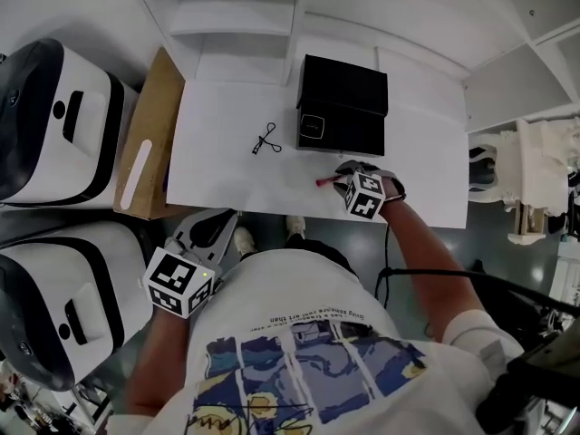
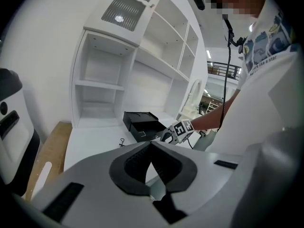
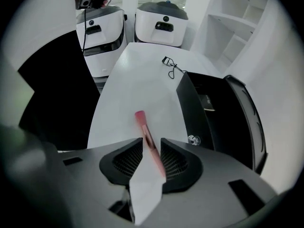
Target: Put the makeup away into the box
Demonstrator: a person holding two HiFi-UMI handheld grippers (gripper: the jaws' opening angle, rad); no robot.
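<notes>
A pink makeup brush (image 3: 145,127) lies on the white table (image 1: 227,170), just in front of the black box (image 1: 343,107), whose drawer stands pulled out. My right gripper (image 3: 151,151) points steeply down over the brush. The jaws are open, the handle lies between the pads, and I see no squeeze on it. In the head view the right gripper (image 1: 343,178) hides most of the brush (image 1: 324,181). A black eyelash curler (image 1: 266,140) lies left of the box. My left gripper (image 2: 151,148) hangs off the table's near edge, shut and empty.
A brown cardboard box (image 1: 145,143) stands against the table's left side. Two white-and-black machines (image 1: 45,116) sit on the floor further left. White shelving (image 1: 236,16) rises behind the table. A black cable runs along my right arm.
</notes>
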